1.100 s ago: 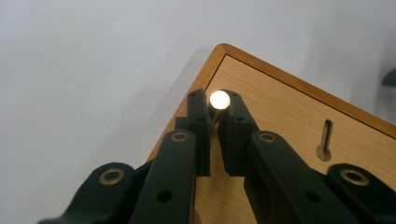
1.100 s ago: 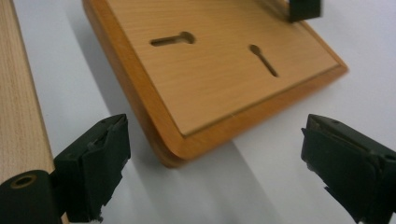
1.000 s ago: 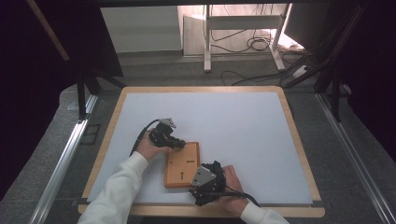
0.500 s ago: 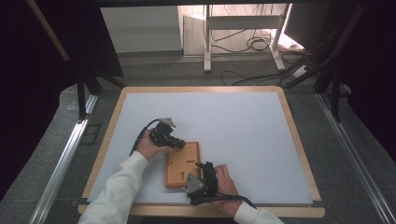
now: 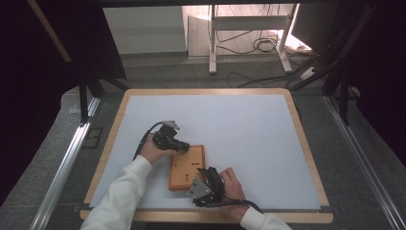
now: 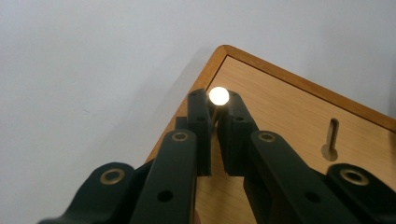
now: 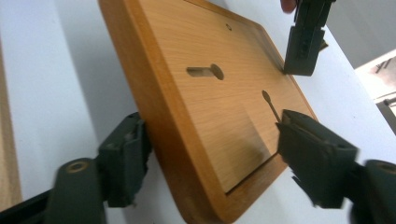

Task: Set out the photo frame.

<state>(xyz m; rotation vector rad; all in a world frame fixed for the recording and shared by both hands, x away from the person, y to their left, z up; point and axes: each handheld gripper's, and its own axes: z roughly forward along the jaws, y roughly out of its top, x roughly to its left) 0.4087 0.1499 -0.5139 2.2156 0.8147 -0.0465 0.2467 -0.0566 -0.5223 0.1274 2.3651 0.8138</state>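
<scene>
In the high view, a wooden board (image 5: 186, 167) lies flat on the white table (image 5: 249, 129), near the front edge and a little left of the middle. The left gripper (image 5: 184, 146) is at the far left corner of the board. The right gripper (image 5: 207, 181) is at the near right corner, and the hand (image 5: 233, 184) behind it rests on the table.

In the left gripper view, the jaws are pressed together on a thin pin with a bright round head (image 6: 219, 95), just above the corner of the board. A keyhole slot (image 6: 331, 140) shows further right in the wood.

In the right gripper view, the jaws are spread wide, one on each side of the board's near end (image 7: 205, 116). I cannot tell if they touch it. Two keyhole slots (image 7: 205, 71) are in the board's back, and the left gripper (image 7: 303, 46) stands at the far corner.

I judge the work is at an early stage: the pin is held at the corner, but the right gripper has not yet closed on the board.
</scene>
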